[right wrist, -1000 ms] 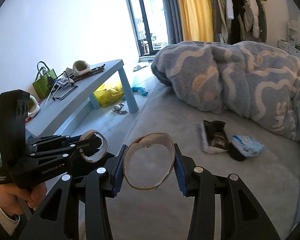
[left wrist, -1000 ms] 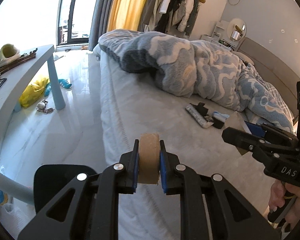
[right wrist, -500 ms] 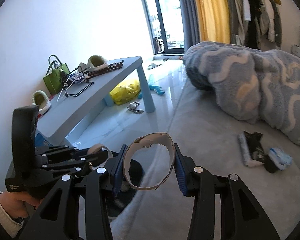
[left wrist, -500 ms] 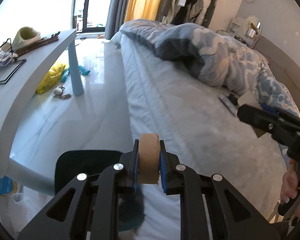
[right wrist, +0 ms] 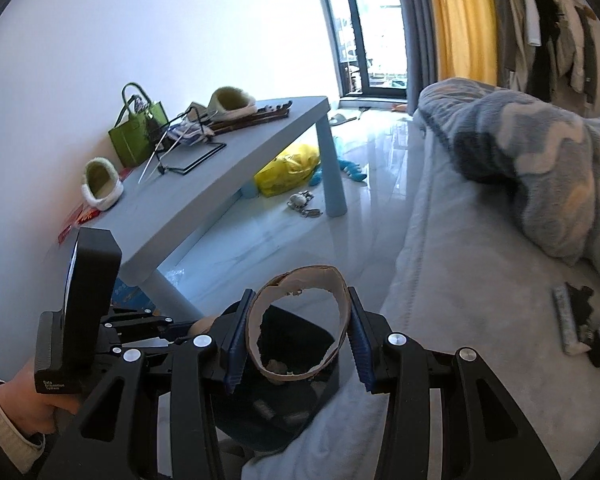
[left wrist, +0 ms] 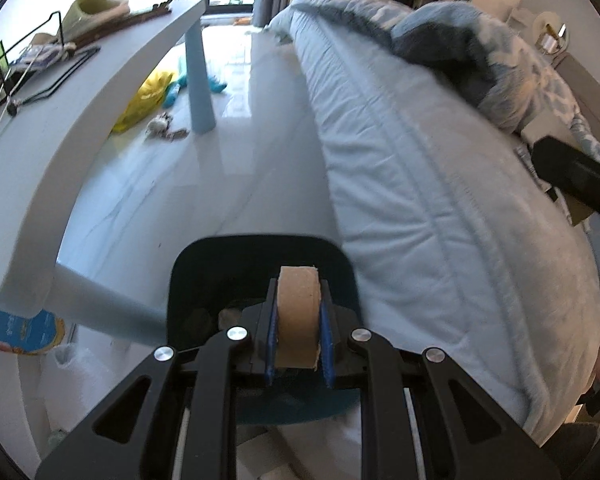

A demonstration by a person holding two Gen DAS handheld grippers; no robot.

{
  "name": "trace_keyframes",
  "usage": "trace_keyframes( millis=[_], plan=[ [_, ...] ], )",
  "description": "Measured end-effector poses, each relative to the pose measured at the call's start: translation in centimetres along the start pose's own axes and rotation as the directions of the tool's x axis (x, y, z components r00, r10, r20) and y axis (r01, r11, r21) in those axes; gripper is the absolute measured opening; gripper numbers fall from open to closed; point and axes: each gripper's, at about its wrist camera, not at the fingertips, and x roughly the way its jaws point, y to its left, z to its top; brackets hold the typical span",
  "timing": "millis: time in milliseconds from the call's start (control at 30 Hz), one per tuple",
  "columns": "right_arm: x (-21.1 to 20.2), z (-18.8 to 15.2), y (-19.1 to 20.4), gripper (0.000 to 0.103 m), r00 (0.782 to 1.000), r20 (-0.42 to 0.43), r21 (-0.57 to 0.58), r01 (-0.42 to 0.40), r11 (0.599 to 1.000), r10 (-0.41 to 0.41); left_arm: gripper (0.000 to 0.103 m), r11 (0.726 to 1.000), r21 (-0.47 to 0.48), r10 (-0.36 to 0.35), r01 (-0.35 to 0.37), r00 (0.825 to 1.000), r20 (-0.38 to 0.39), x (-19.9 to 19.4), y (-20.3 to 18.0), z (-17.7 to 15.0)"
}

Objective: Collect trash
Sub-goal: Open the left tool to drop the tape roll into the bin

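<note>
My left gripper (left wrist: 299,334) is shut on a brown cardboard tape ring (left wrist: 298,316), held edge-on above the dark bin (left wrist: 204,264) on the floor beside the bed. My right gripper (right wrist: 298,332) is shut on a second, torn cardboard ring (right wrist: 342,288), held face-on over the same bin (right wrist: 292,412), which has scraps inside. The left gripper also shows in the right wrist view (right wrist: 176,330) at the lower left. Wrappers and a small packet (right wrist: 580,324) lie on the bed sheet at the right.
A pale blue table (right wrist: 236,156) stands left with a green bag (right wrist: 136,136), slippers and a wire rack. A yellow bag (right wrist: 288,168) and small toys lie on the glossy floor under it. The bed (left wrist: 440,200) with a rumpled blue blanket (right wrist: 540,148) fills the right.
Both grippers have swung left from over the bed to above the bin beside it, each still holding its cardboard ring. The bin now sits directly under the fingers.
</note>
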Motion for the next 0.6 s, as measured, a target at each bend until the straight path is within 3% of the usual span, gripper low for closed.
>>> trace_keyframes(
  millis=[533, 600],
  plan=[
    [5.3, 0.0, 3.3, 0.045, 0.996, -0.079, -0.029, -0.035, 0.999, 0.033, 0.021, 1.000, -0.027, -0.008, 0.004, 0.986, -0.164, 1.5, 3.8, -2.1],
    [5.7, 0.0, 3.5, 0.045, 0.996, -0.084, -0.030, -0.038, 0.999, 0.035, 0.033, 0.999, -0.033, -0.017, 0.011, 0.984, -0.176, 1.5, 4.3, -2.3]
  ],
)
